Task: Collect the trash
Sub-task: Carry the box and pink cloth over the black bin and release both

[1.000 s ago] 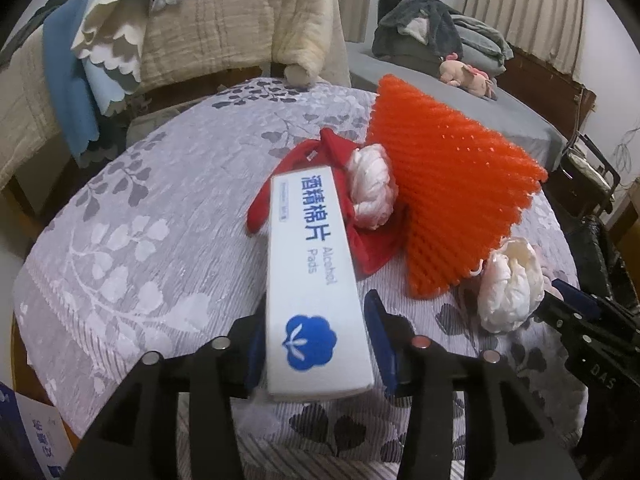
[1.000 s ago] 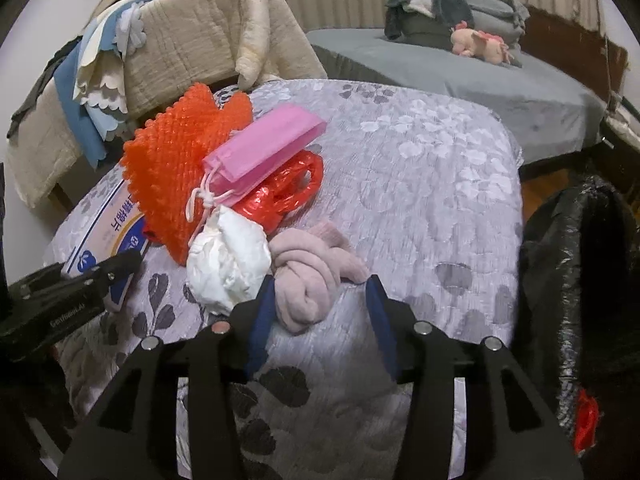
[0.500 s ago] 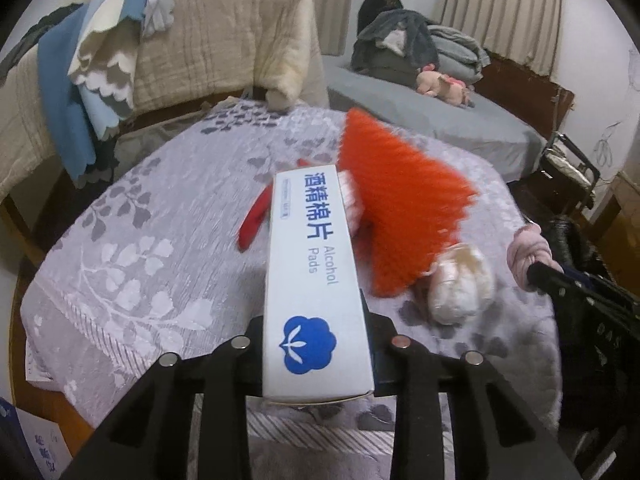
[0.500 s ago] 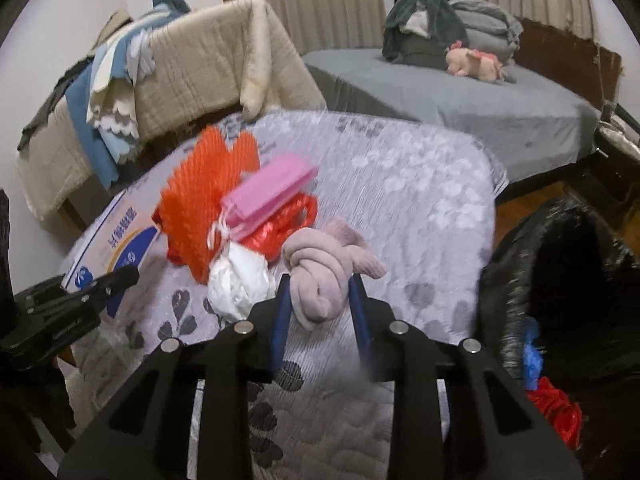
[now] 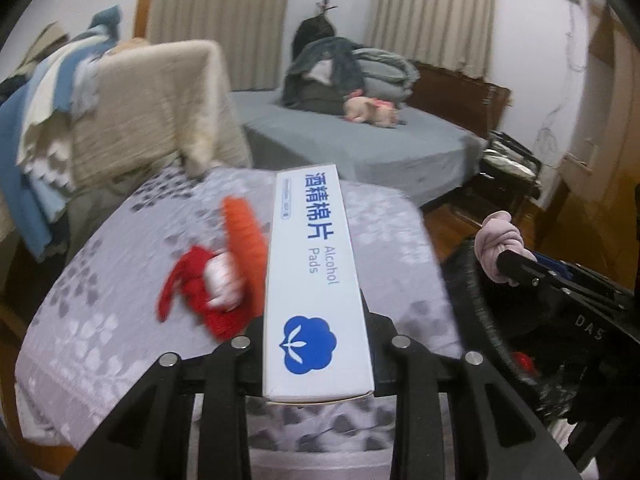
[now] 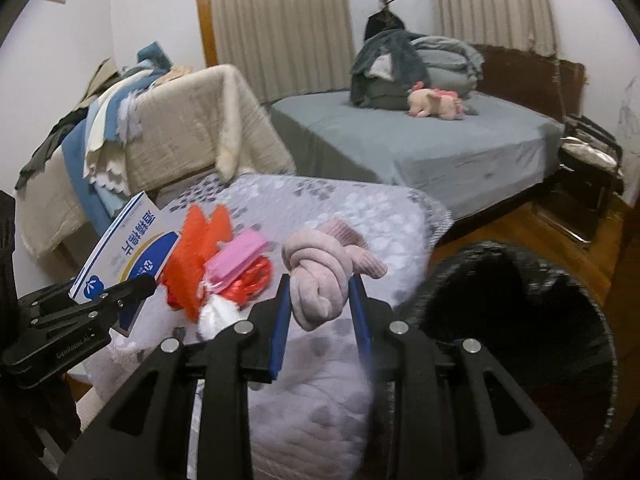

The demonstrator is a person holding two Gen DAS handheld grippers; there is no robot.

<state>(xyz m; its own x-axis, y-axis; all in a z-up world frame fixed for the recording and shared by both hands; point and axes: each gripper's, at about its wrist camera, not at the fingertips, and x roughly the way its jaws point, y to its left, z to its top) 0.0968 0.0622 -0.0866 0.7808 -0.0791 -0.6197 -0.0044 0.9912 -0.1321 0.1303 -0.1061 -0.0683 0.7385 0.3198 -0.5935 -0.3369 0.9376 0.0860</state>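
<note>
- White box [image 5: 316, 280]: "Alcohol Pads" is printed in grey along its top face, beside a line of blue Chinese characters, 酒精棉片; a blue cotton-flower emblem is set below the words, at the near end. A small label above the characters is too small to be read.
- Right gripper [image 5: 516, 270], seen to the right of the box: "DAS" is marked in pale letters on its black body.
- Left gripper [image 6: 138, 284], below the box in the right wrist view: a pale brand mark is embossed on its side, read roughly as "GenRobot.AI".

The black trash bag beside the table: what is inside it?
Inside the black trash bag, the left wrist view shows only a red scrap. The rest is too dark to tell.
</note>
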